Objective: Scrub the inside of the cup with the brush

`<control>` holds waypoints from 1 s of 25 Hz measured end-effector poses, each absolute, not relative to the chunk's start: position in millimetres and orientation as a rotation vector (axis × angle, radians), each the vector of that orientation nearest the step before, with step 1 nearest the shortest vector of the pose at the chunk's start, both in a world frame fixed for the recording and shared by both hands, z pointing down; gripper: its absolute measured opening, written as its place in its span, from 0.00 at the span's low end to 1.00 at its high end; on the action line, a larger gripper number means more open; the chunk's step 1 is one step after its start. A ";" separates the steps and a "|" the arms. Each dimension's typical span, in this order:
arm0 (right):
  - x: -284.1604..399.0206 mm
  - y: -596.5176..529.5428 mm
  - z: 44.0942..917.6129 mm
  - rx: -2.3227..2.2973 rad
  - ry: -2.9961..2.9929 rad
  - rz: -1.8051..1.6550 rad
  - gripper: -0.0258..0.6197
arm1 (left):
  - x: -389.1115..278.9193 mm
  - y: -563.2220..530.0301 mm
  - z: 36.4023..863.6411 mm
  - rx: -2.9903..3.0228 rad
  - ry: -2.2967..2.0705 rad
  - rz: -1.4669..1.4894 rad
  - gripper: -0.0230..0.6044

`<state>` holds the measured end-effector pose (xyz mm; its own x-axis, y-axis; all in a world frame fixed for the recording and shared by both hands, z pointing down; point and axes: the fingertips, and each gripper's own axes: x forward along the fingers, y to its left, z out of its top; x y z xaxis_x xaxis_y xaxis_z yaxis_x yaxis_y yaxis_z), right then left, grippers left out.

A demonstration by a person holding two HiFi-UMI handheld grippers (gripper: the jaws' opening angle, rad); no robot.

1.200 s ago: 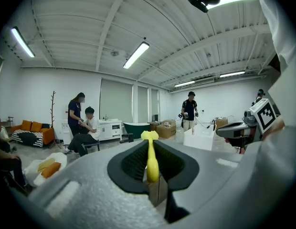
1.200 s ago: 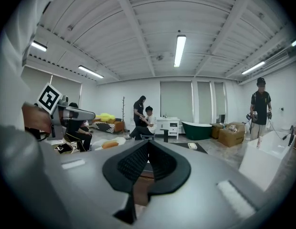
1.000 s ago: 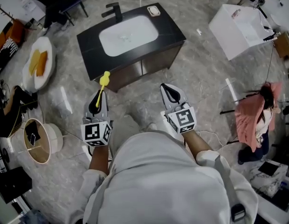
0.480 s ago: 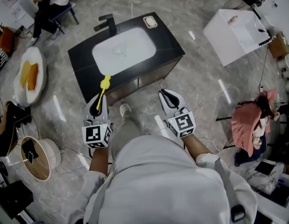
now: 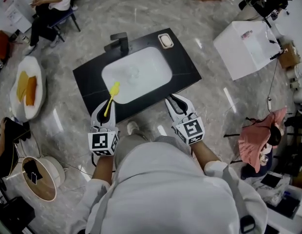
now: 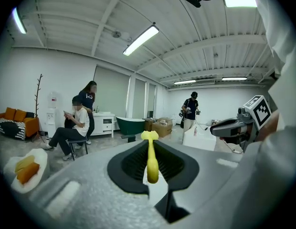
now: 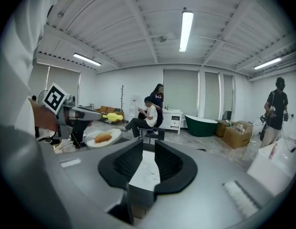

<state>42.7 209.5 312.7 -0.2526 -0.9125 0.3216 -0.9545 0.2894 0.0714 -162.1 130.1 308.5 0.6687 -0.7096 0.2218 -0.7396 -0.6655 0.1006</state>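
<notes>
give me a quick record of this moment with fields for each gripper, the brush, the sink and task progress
left gripper: shut on yellow brush, head toward the sink
right gripper: nothing between jaws, slightly apart, just been opening
sink: white basin in black counter, faucet at far side
cup: maybe the faint clear shape in the basin, too small to tell
progress: scrubbing not begun
</notes>
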 end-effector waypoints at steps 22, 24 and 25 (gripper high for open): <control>79.5 70.6 365.1 1.128 -2.446 0.216 0.33 | -118.8 56.1 335.2 2.500 -1.439 0.325 0.10; 79.2 70.7 369.0 1.055 -2.460 0.204 0.33 | -116.6 59.4 337.7 2.473 -1.455 0.327 0.10; 78.7 69.3 370.5 1.020 -2.470 0.198 0.35 | -116.1 60.0 338.8 2.463 -1.462 0.326 0.10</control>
